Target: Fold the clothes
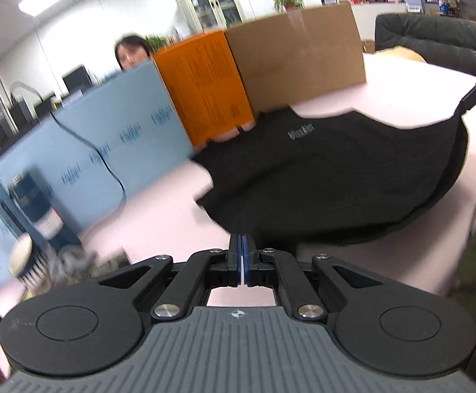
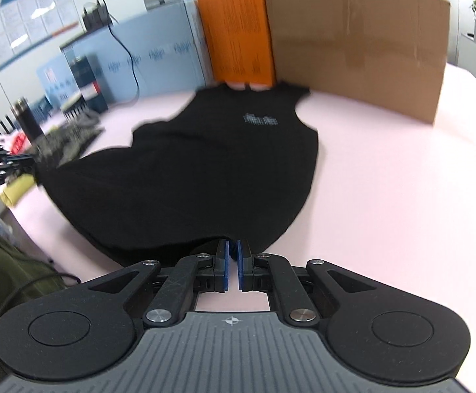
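A black sleeveless shirt (image 1: 336,170) with a small grey chest print lies on the pink table (image 1: 401,75), neck toward the boxes. My left gripper (image 1: 241,245) is shut on one hem corner, the blue pads pressed together on the cloth. The right gripper (image 1: 467,98) shows at the far right, pulling the other hem corner taut. In the right wrist view the shirt (image 2: 205,163) fans out from my right gripper (image 2: 233,249), which is shut on its hem. The left gripper (image 2: 25,162) holds the far corner at the left edge. The hem is lifted off the table (image 2: 385,180).
An orange box (image 2: 238,32) and a brown cardboard box (image 2: 355,42) stand upright behind the shirt's neck. Blue partitions (image 1: 106,137) with a cable line the left. A dark bottle (image 2: 28,118) and clutter sit at the table's left end. A person sits behind the boxes; a black sofa (image 1: 434,39) is beyond.
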Demonstrator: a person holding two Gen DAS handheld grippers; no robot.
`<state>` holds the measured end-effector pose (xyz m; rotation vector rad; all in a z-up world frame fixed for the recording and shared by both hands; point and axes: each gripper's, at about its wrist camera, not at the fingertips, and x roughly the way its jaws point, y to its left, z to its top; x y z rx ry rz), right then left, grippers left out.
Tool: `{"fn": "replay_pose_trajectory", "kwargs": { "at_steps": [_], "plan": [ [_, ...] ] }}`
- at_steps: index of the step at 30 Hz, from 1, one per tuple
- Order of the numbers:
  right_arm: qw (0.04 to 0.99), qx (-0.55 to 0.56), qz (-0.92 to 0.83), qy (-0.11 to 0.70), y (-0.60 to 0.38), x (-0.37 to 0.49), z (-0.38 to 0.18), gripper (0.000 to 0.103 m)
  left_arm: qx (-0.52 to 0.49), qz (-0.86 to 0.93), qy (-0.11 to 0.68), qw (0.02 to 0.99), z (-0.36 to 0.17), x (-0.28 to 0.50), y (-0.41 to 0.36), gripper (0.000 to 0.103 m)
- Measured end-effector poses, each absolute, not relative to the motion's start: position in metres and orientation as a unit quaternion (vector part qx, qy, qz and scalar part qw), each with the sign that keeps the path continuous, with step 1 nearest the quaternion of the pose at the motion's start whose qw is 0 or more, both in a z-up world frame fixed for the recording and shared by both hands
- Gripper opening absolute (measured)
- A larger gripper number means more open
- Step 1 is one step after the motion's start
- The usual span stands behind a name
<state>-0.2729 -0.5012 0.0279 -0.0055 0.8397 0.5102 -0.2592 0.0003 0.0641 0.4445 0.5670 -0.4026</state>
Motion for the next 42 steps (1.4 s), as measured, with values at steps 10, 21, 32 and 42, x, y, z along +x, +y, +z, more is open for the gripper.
{"fn": "replay_pose_trajectory", "kwargs": {
  "at_steps": [10, 21, 32, 42],
  "plan": [
    [0.856, 0.09, 0.179, 0.476, -0.535, -0.285, -0.024, 0.031, 0.031, -0.169, 0.419, 0.892, 0.006, -0.258, 0.019, 0.008],
    [0.796, 0.352, 0.164, 0.464, -0.556, -0.289, -0.076, 0.047, -0.105, -0.114, 0.465, 0.872, -0.028, -0.233, 0.013, 0.07],
    [0.746, 0.487, 0.238, 0.387, -0.588, -0.276, -0.061, 0.005, -0.149, -0.165, 0.426, 0.877, 0.014, -0.232, 0.028, 0.007],
    [0.751, 0.459, 0.232, 0.415, -0.616, -0.271, -0.055, 0.006, -0.133, -0.16, 0.459, 0.864, 0.02, -0.266, 0.038, 0.006]
  ]
}}
